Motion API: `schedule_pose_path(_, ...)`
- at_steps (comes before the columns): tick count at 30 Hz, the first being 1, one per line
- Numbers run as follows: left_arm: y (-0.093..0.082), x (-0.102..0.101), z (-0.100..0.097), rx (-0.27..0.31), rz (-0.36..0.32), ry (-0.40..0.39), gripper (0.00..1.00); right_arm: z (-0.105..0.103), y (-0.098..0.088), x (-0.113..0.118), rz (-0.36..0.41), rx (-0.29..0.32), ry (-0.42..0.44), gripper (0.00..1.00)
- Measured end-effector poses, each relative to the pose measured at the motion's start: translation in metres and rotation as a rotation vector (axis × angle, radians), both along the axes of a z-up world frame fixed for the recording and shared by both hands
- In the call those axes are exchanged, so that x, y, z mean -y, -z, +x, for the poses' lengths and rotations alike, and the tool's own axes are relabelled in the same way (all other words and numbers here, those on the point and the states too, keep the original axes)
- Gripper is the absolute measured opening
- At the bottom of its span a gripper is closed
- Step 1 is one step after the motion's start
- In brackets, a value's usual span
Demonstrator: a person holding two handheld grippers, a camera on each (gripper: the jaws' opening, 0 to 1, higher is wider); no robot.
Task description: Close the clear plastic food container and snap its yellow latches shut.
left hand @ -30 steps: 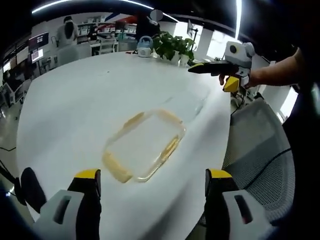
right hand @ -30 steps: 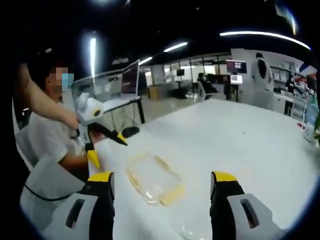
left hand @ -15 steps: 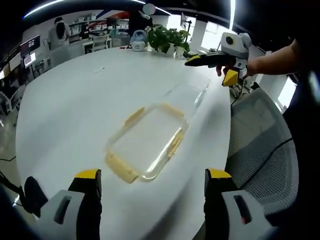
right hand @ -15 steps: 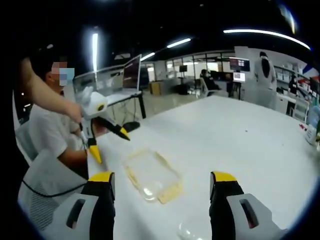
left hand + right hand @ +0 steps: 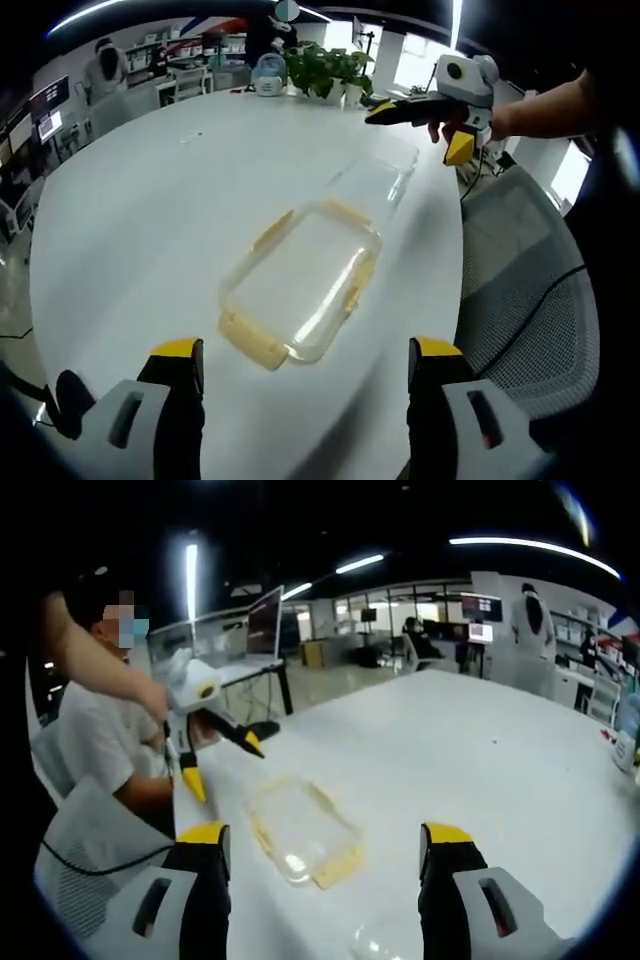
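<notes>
Left gripper (image 5: pixel 297 365): jaws stood apart, grasping nothing.
Lid (image 5: pixel 300 283): lay flat on the table (image 5: pixel 140 200), just ahead between those jaws.
Tub (image 5: pixel 375 178): farther ahead, nearer the right gripper.
Right gripper (image 5: pixel 325 850): jaws apart, nothing held; lid (image 5: pixel 300 830) ahead.

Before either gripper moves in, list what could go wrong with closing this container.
1. The clear container lies near the white table's edge by the mesh chair; pressing a yellow latch might push it off.
2. A second clear piece, perhaps the lid, is nearly invisible against the table, so it is easily misjudged.
3. The left gripper and right gripper are both open and apart from the container; aiming from here may miss.
</notes>
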State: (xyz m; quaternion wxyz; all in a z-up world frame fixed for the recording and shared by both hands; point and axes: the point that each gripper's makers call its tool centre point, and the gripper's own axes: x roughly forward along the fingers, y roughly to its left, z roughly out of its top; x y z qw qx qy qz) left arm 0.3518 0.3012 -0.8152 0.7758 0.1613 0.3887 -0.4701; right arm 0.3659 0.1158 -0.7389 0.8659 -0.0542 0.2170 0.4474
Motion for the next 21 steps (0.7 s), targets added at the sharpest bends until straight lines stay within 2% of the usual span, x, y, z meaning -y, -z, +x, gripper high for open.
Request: schedule_pose_path(21,0.016,-0.006,0.015,0.012,0.111,0.143,0.83,0.002,0.015,-0.004,-0.078,-0.008,-0.069,0.77)
